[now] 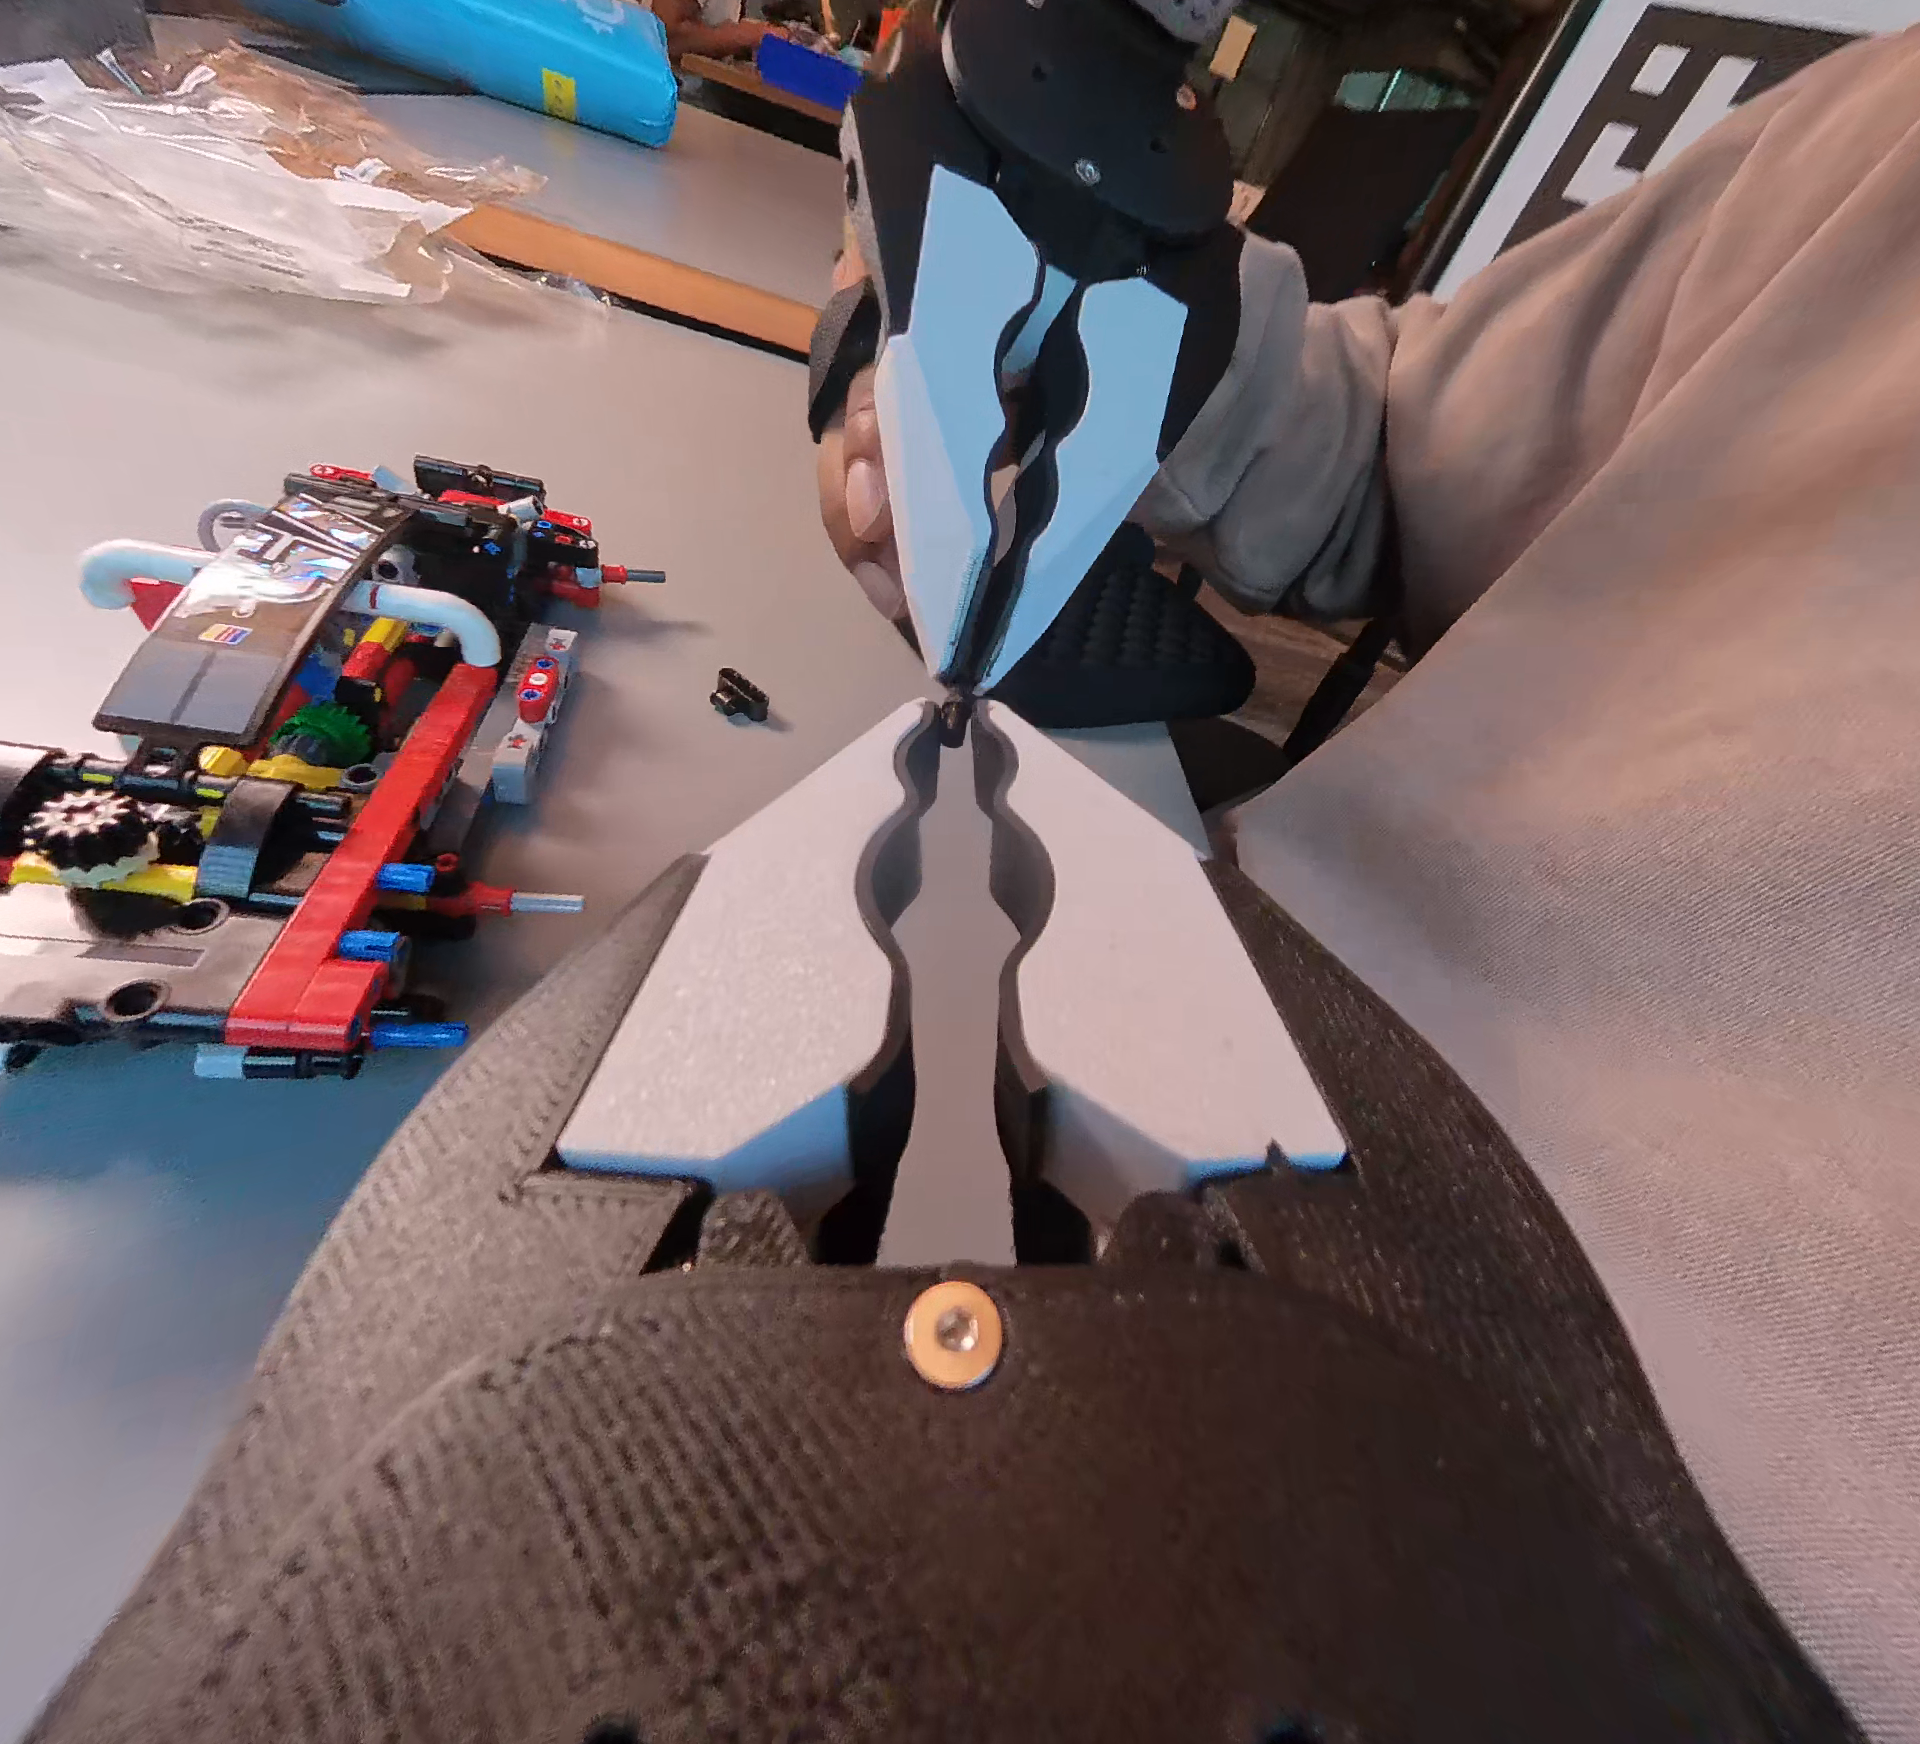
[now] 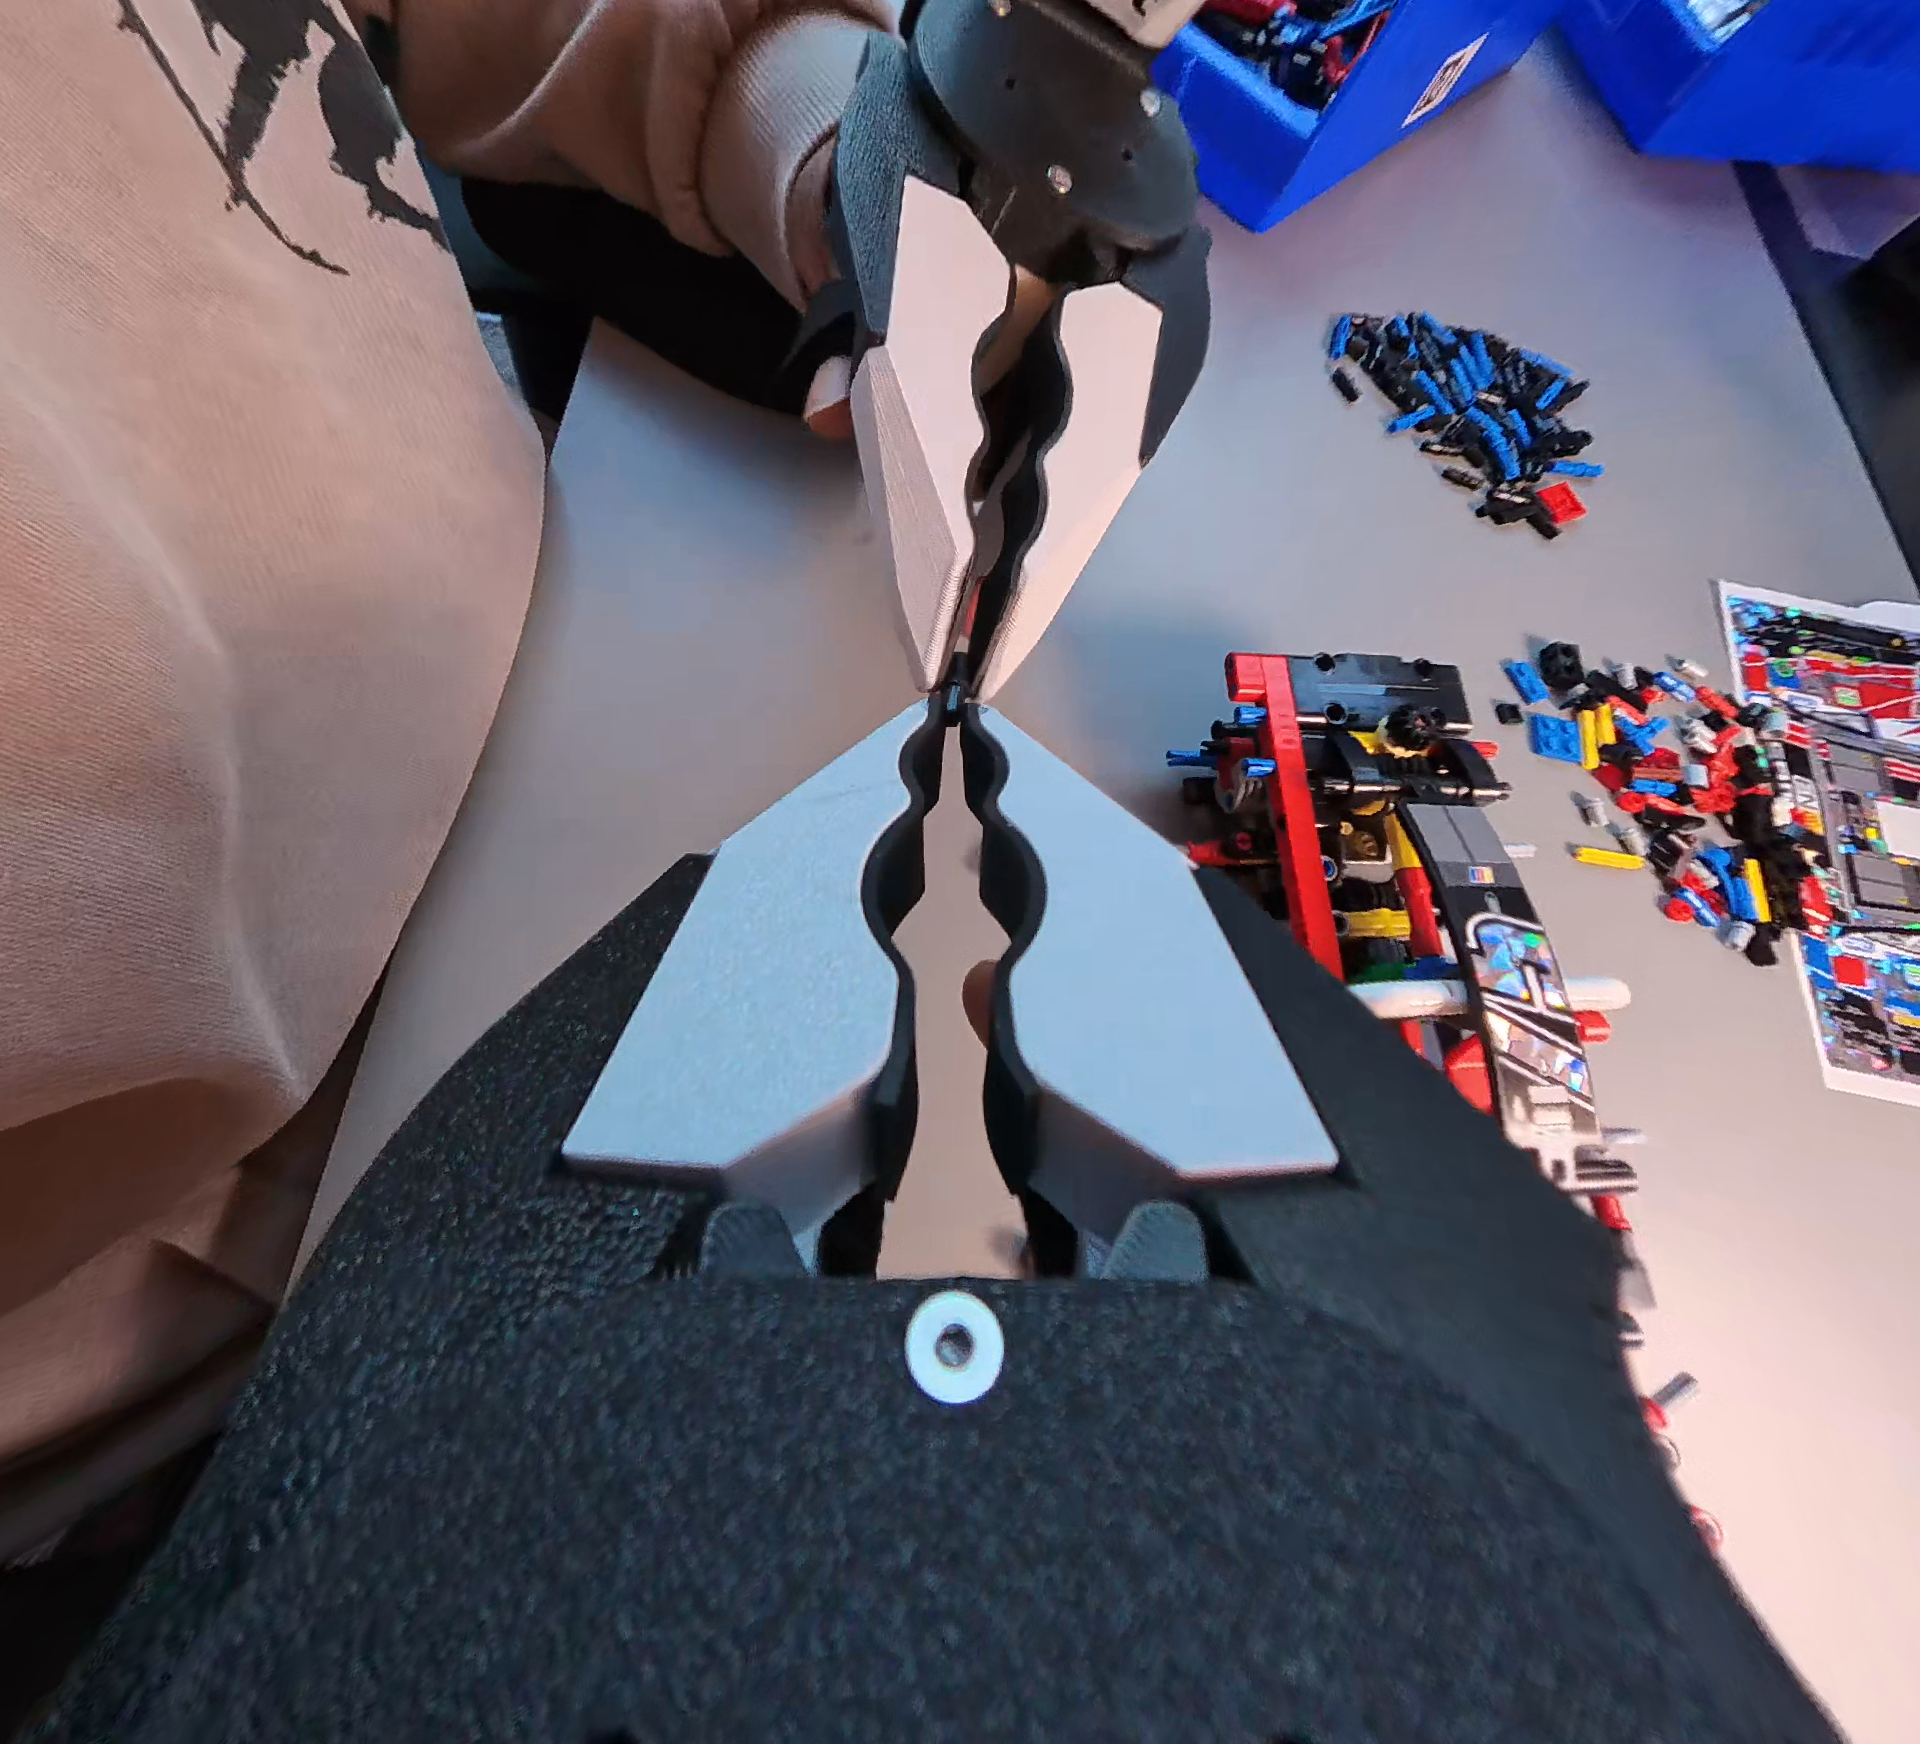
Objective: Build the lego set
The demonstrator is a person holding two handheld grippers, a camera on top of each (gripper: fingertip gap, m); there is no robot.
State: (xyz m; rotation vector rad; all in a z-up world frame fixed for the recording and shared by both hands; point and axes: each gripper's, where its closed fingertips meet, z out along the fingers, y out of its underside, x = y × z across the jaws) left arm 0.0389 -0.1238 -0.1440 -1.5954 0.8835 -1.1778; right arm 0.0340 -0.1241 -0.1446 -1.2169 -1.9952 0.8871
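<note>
My left gripper (image 1: 951, 720) and right gripper (image 2: 951, 718) meet tip to tip above the grey table, near its front edge. Both are shut on a small black Lego pin (image 1: 954, 709), which also shows in the right wrist view (image 2: 951, 699). I cannot tell whether it is one piece or two joined. The right gripper (image 1: 961, 681) comes down from above in the left wrist view, and the left gripper (image 2: 951, 671) does the same in the right wrist view. The part-built Lego car (image 1: 312, 759) with red side beams lies on the table, apart from both grippers. It also shows in the right wrist view (image 2: 1403, 863).
A loose black piece (image 1: 741, 695) lies beside the car. A pile of blue and black pins (image 2: 1475, 416), a mixed pile of pieces (image 2: 1683, 821), a sticker sheet (image 2: 1849, 811) and blue bins (image 2: 1455, 84) are at the far right. Plastic bags (image 1: 208, 177) lie at the back. The person's beige sleeve (image 1: 1558, 551) is close. Less than 4 cm separates the two grippers' tips. The loose black piece (image 1: 741, 695) is about equally far from each gripper, around 15 cm.
</note>
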